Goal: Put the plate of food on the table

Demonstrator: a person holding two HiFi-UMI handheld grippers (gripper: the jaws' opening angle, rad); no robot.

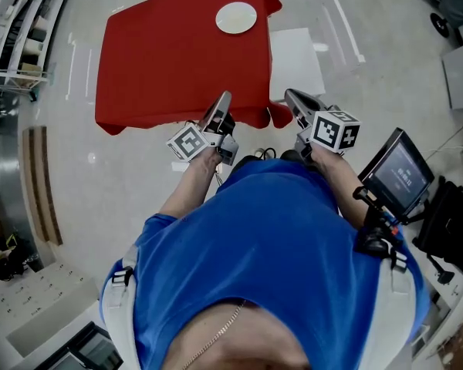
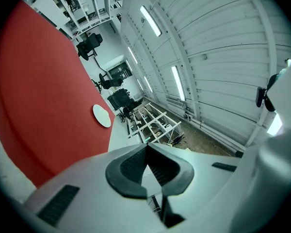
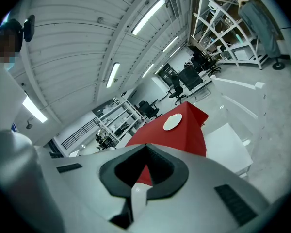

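A white plate (image 1: 236,18) lies near the far right corner of the red-clothed table (image 1: 162,60); I see no food on it from here. It also shows as a small plate (image 2: 102,115) in the left gripper view and as a plate (image 3: 172,122) on the red table (image 3: 186,130) in the right gripper view. My left gripper (image 1: 225,97) and right gripper (image 1: 290,95) are held up side by side just short of the table's near edge, well away from the plate. The left gripper (image 2: 146,145) and the right gripper (image 3: 145,147) are both shut, with nothing between their jaws.
A low white platform (image 1: 297,60) stands against the table's right side. Metal shelving (image 1: 15,29) lines the far left, with a wooden plank (image 1: 42,183) on the floor below it. A screen on a stand (image 1: 401,172) is close at my right. Office chairs (image 3: 189,76) stand beyond the table.
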